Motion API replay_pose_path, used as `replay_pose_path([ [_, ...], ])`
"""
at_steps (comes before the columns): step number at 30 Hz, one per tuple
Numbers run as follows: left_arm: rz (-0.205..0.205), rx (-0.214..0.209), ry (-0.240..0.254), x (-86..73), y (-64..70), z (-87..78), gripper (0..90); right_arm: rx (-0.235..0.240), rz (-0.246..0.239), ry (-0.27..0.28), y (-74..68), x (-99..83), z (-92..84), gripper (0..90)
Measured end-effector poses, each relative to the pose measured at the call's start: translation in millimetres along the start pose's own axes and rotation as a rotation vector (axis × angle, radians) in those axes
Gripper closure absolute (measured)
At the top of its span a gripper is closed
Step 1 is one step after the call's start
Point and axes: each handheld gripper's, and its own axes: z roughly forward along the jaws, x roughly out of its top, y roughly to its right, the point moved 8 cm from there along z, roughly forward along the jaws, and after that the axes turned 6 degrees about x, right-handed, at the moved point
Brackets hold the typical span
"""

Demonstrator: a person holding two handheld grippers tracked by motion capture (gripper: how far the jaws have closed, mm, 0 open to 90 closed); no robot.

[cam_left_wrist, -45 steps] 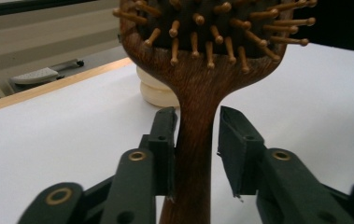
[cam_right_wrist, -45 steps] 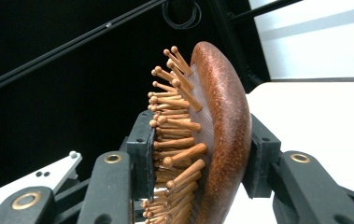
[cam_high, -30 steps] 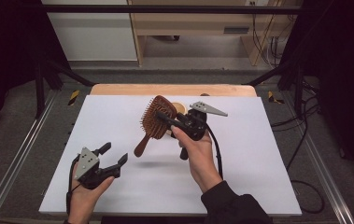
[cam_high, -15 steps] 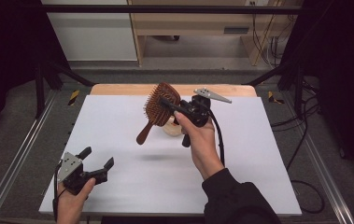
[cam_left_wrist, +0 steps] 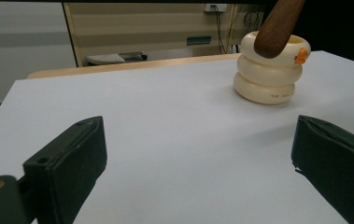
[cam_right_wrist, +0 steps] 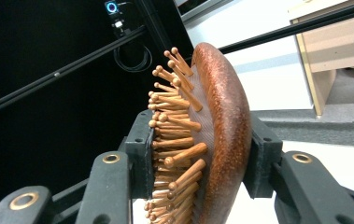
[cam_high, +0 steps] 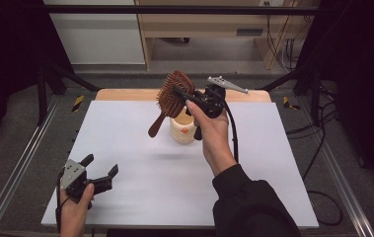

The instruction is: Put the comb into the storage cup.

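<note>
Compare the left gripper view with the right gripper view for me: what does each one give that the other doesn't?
Left gripper view: the left gripper with jaws open over the white table, plus the cream ringed holder with the brush's handle tip above it. Right gripper view: the right gripper, jaws shut across the head of the wooden hairbrush, one against its bristle pins and one against its back. Shared: the hairbrush, the table and the pale cabinet behind.

Grey floor (cam_high: 26,148) surrounds the white tabletop (cam_high: 140,177); beyond its far edge stands a wooden cabinet (cam_high: 199,24) against a pale wall (cam_high: 95,34).
</note>
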Motion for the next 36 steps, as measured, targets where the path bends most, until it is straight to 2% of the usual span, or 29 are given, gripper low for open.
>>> replay_pose_path([
  [13, -0.004, 0.012, 0.001, -0.8, -4.3, 1.2, 3.6, -0.027, 0.012, 0.051, 9.6, 32.0, 0.0, 53.8],
  [33, -0.001, 0.007, -0.002, -1.2, -4.6, 1.6, 3.6, -0.056, 0.025, 0.073, 24.0, 41.0, -4.4, 53.6],
  [36, -0.001, 0.009, 0.000, -1.2, -5.1, 1.5, 3.3, -0.067, 0.014, 0.071, 26.1, 42.6, -5.7, 53.6],
])
